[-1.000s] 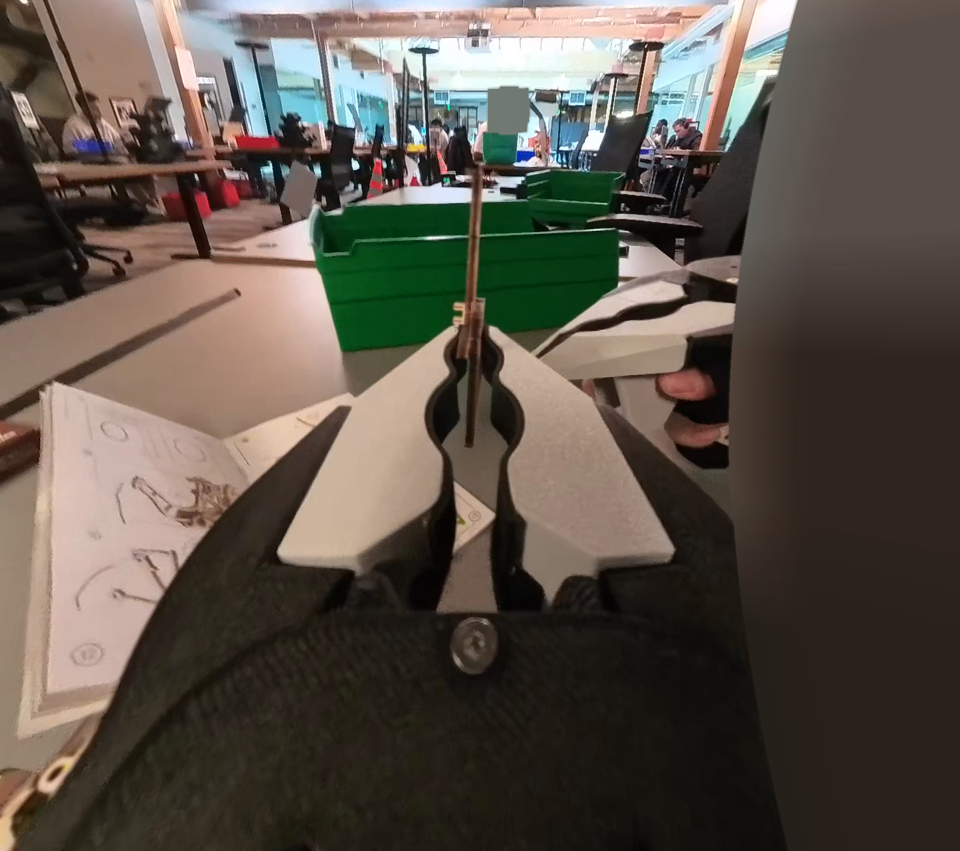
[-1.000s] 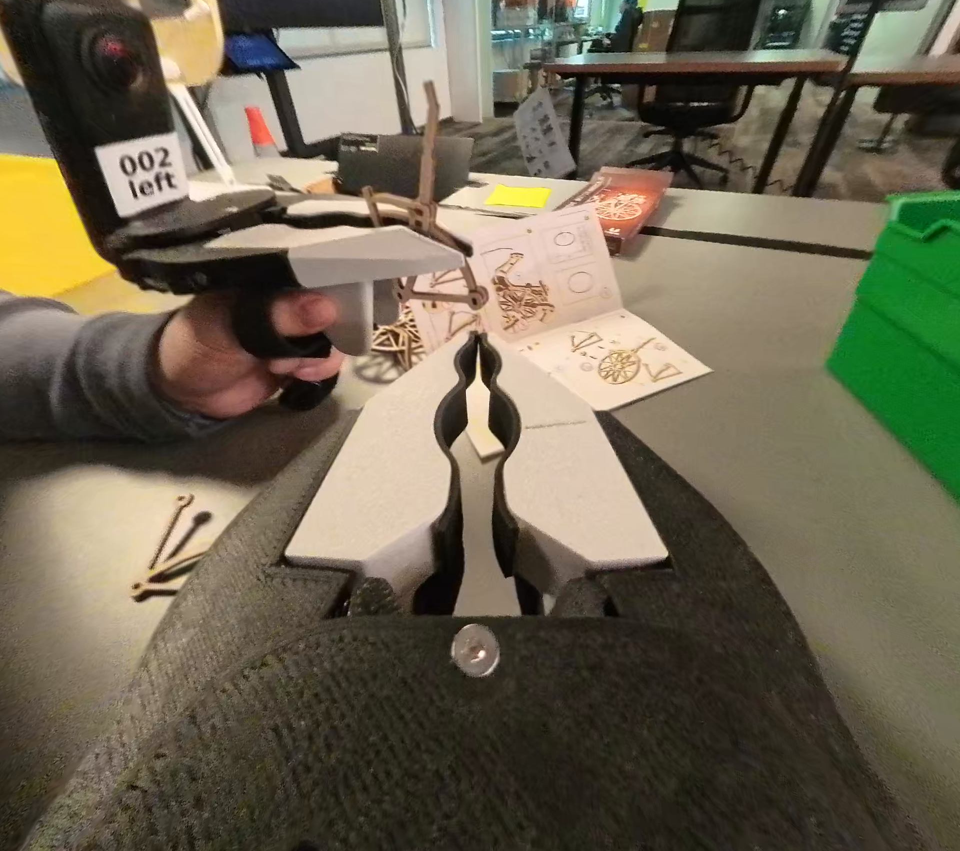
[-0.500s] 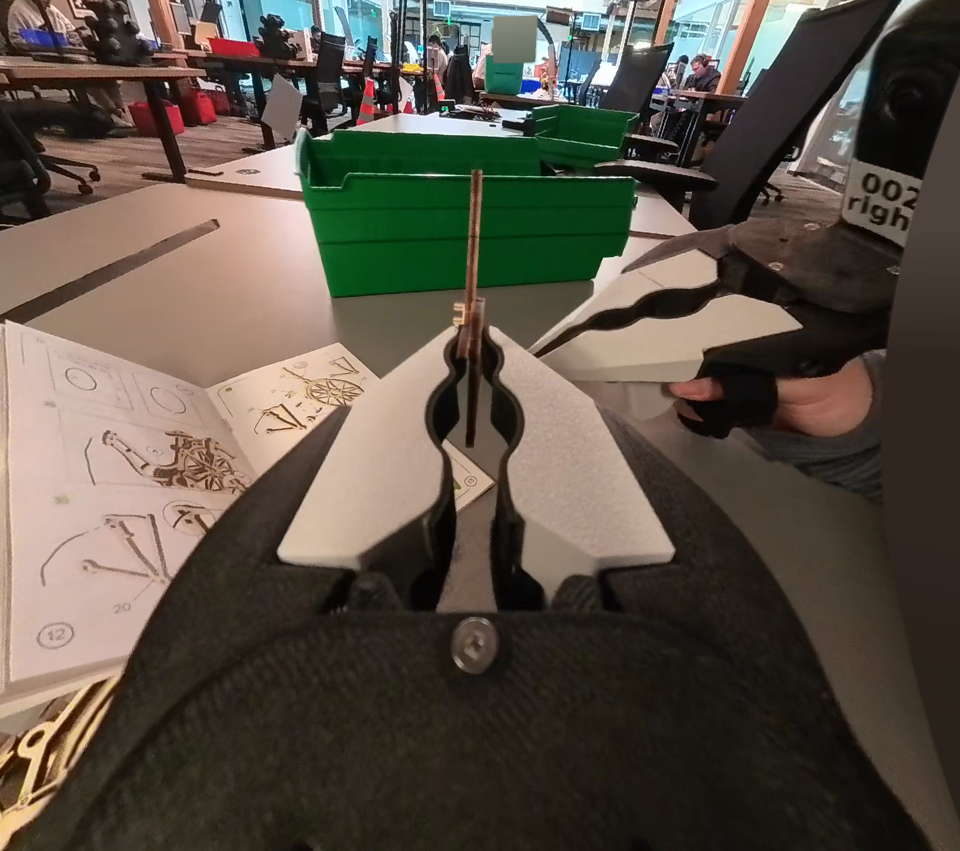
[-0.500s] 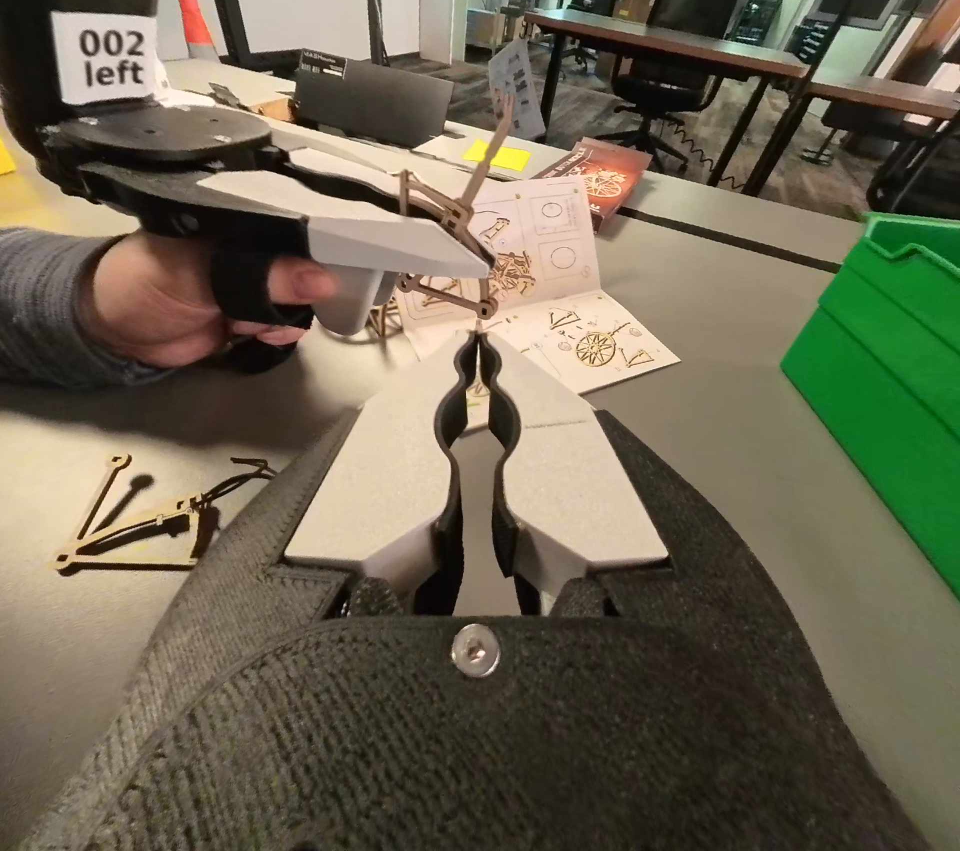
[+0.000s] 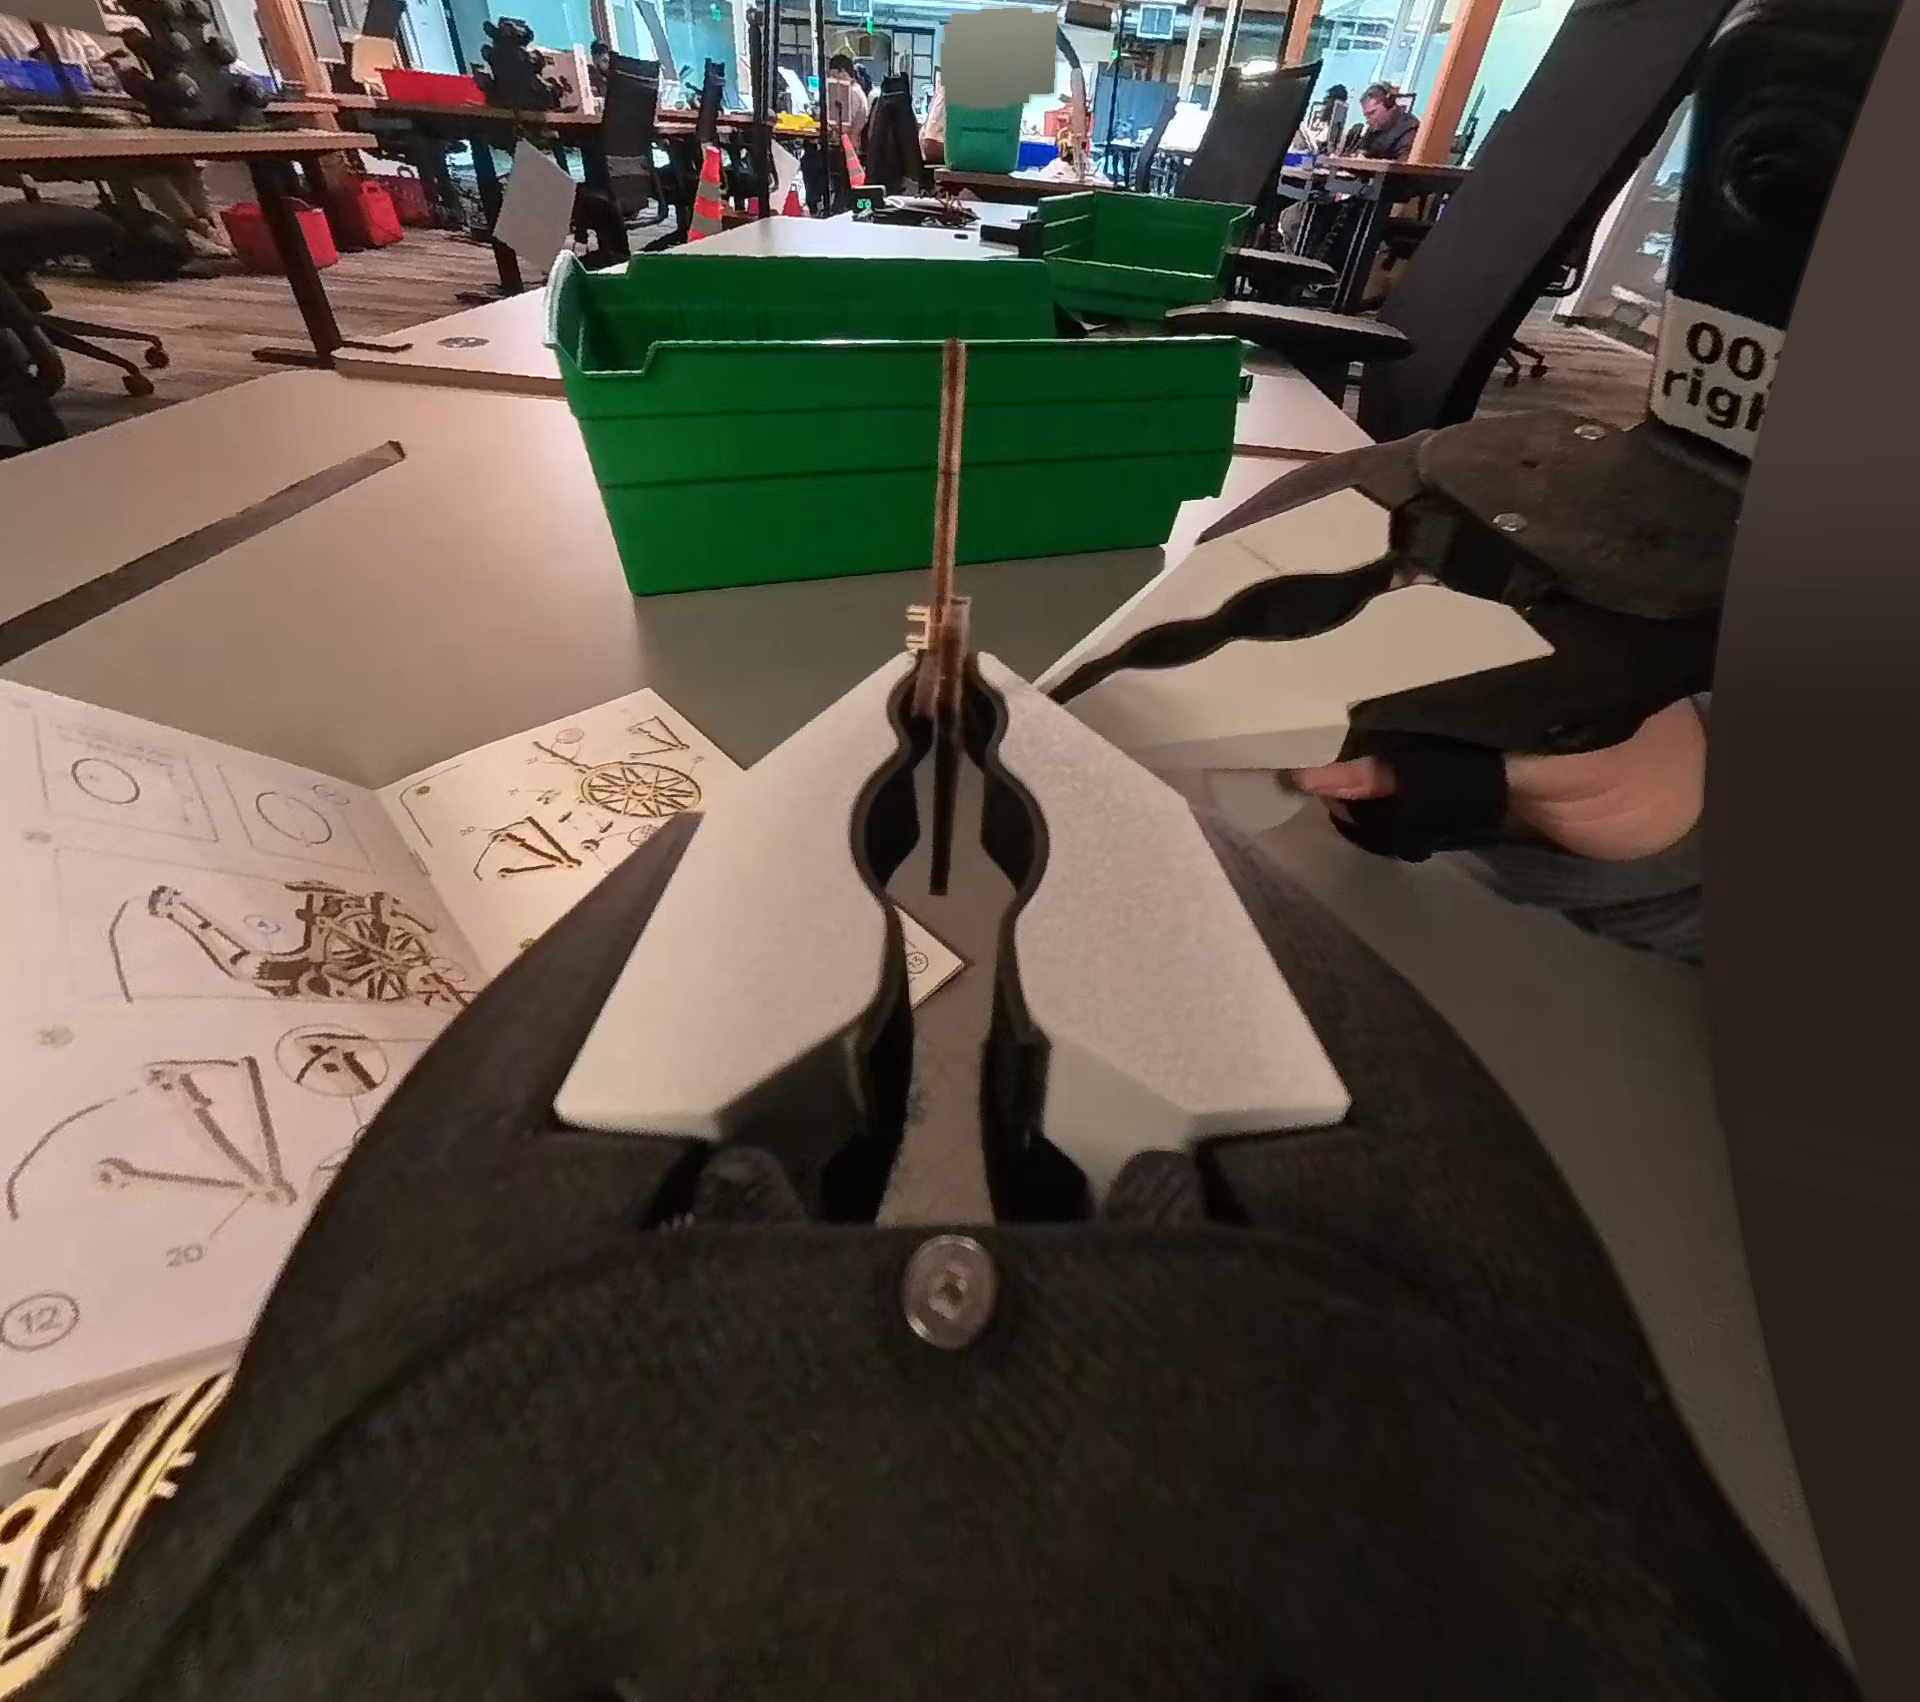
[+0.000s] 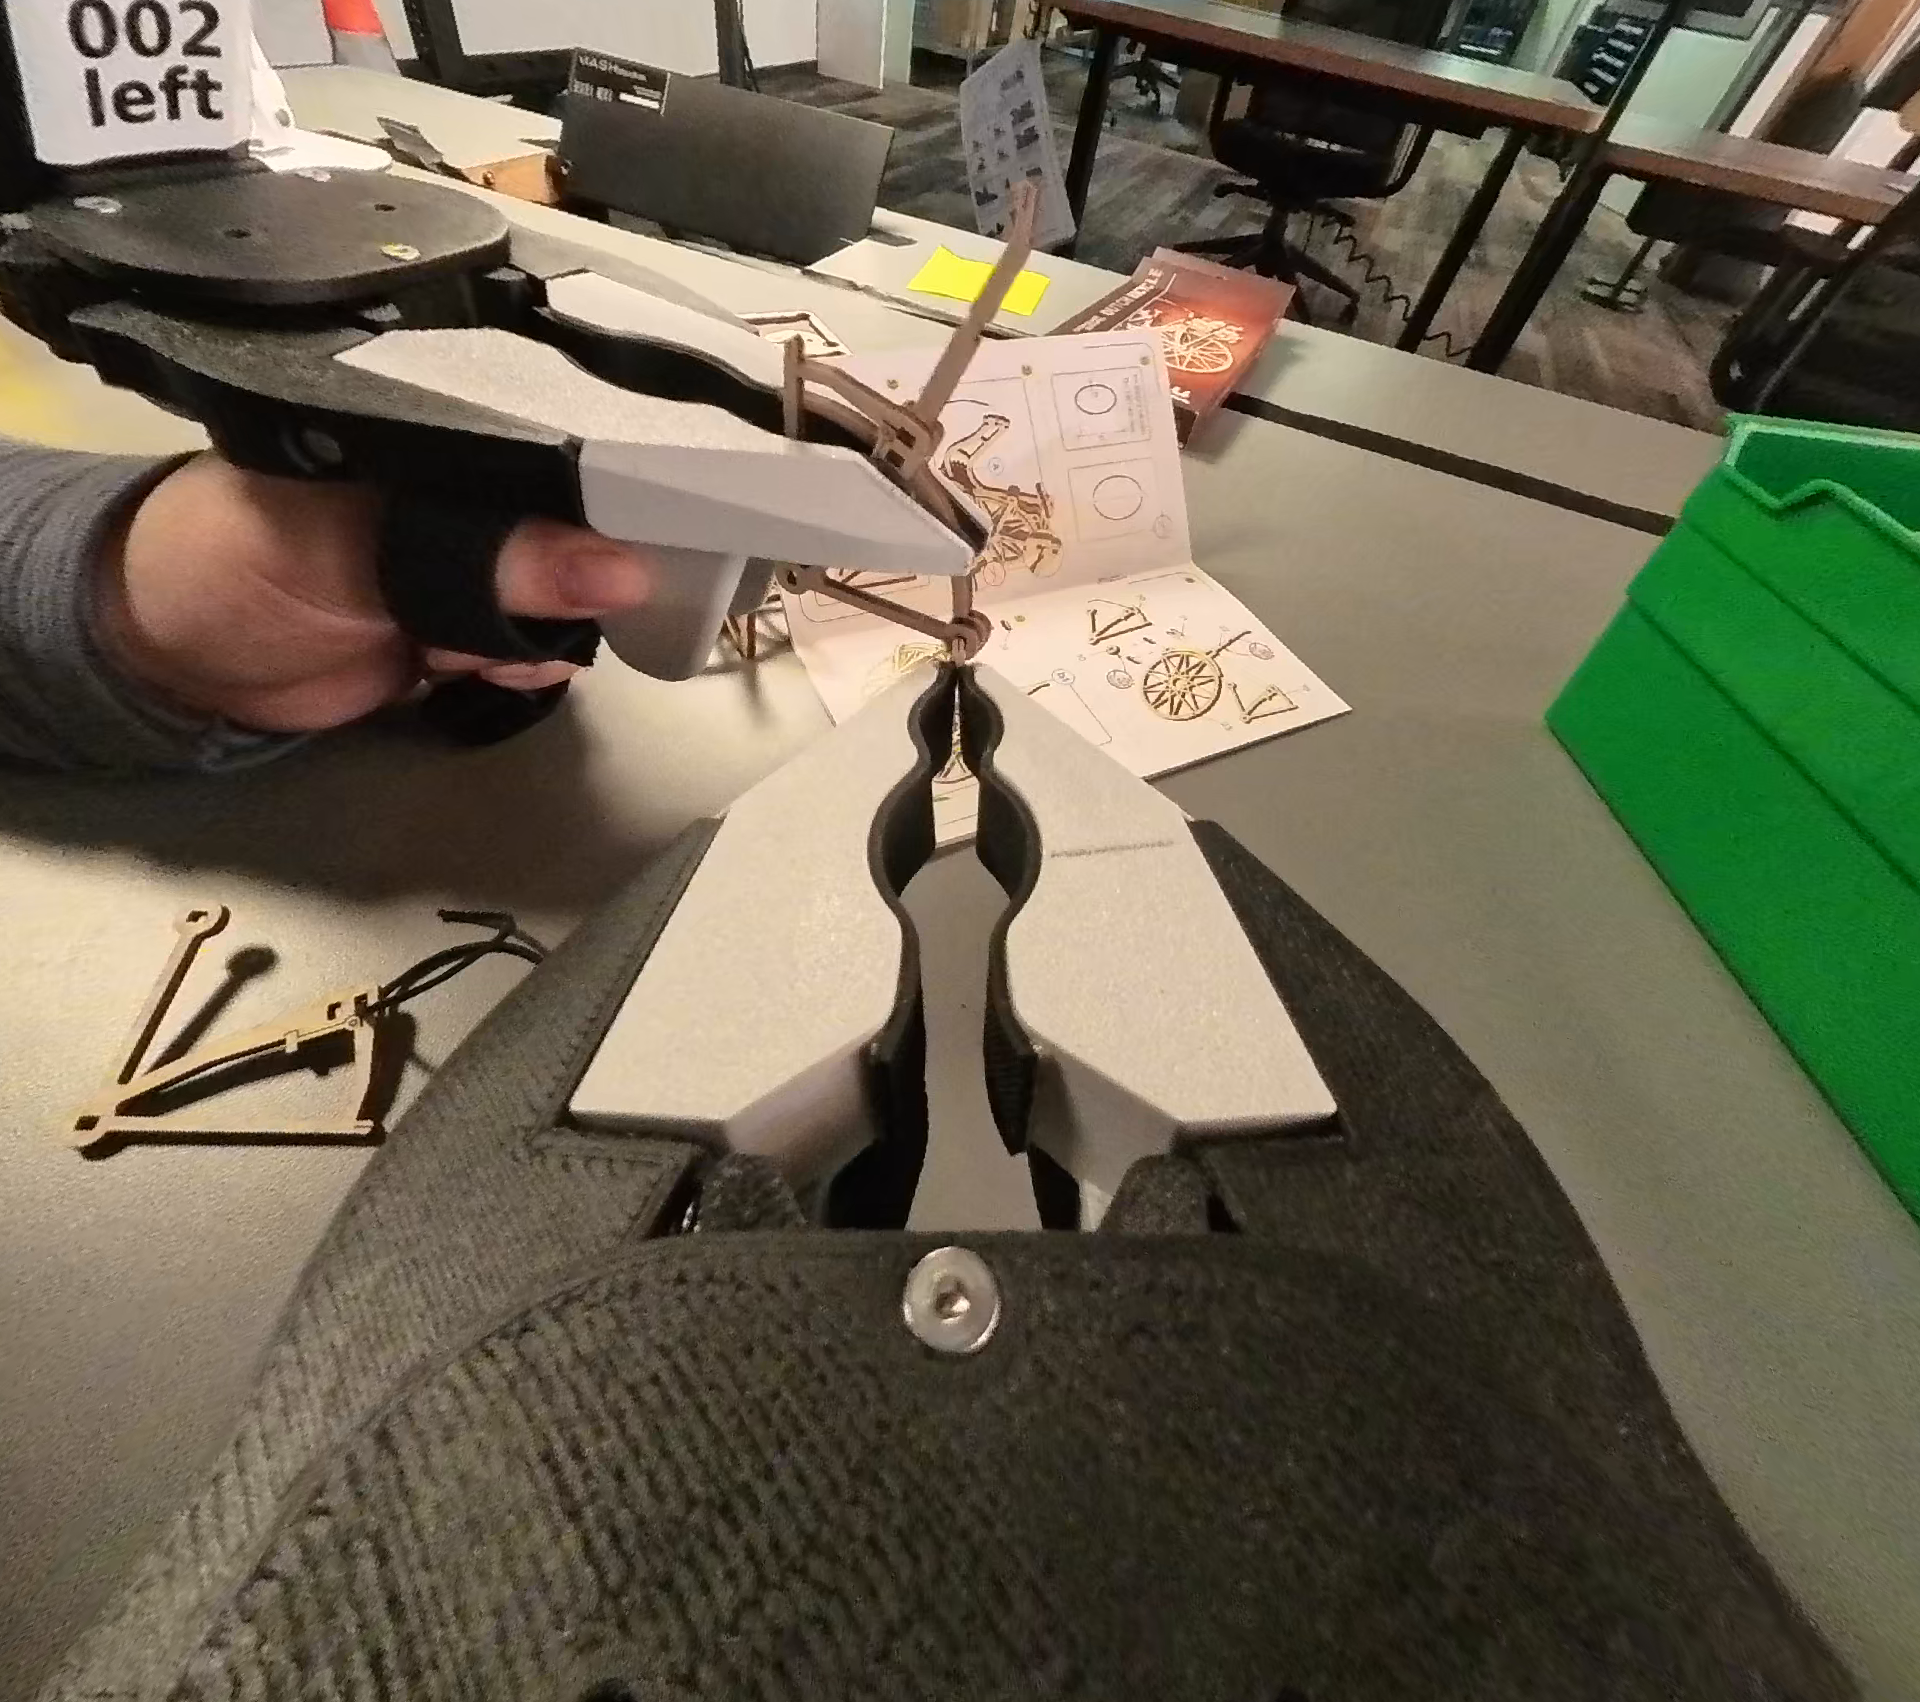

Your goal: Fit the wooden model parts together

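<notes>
While its fingers press together on a thin wooden frame, the left gripper holds the piece edge-on and upright above the grey desk. Seen from the right wrist camera, the same frame is a skeleton of slim struts with one long bar slanting up and away, and its lowest joint hangs just above the tips of the right gripper. Those fingers are drawn together at the tips; whether anything small sits between them cannot be told. A person's hand in a fingerless black glove grips the left tool's handle, and another hand grips the right one. A second wooden piece, triangular with thin rods, lies flat on the desk to the near left, well apart from both tools. An open instruction booklet lies just beyond the held frame. A green bin stands farther back on the desk. Behind the booklet lie a dark red box and a yellow sticky note.
</notes>
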Demonstrator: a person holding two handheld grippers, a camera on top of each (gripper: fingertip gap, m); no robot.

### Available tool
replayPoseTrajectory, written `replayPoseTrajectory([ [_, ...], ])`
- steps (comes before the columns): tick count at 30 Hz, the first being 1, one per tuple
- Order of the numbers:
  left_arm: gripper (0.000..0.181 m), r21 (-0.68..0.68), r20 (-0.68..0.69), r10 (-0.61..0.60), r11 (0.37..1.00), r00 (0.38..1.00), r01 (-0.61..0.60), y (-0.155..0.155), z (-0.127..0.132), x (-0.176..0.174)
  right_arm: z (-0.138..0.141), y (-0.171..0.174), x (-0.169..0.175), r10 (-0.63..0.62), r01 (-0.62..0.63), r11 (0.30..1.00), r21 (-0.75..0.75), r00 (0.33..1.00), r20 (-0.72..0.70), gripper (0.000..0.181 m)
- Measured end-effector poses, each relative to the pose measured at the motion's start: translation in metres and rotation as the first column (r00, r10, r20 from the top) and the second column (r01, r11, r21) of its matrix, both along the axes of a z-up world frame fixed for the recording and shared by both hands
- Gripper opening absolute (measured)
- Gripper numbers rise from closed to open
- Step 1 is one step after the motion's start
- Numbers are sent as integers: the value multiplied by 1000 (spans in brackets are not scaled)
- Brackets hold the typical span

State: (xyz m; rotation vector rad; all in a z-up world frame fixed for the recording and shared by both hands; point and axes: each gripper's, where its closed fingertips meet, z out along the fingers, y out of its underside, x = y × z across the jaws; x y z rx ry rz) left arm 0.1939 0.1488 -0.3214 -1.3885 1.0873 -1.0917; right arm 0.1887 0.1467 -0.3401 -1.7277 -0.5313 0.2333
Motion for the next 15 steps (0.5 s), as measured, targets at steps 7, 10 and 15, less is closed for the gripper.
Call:
replayPoseTrajectory([
  [7, 3, 11, -5, 11, 1000, 1000, -11, 0, 0, 0, -1, 1, 1, -9, 9, 1000, -10, 1000, -4, 0],
  [10, 3, 35, -16, 28, 999, 999, -28, 0, -1, 1, -1, 1, 1, -15, 15, 1000, -18, 1000, -7, 0],
  [15, 3, 113, -48, 67, 992, 997, -61, -1, -3, 3, -3, 2, 2, -23, 23, 999, -36, 1000, -21, 0],
])
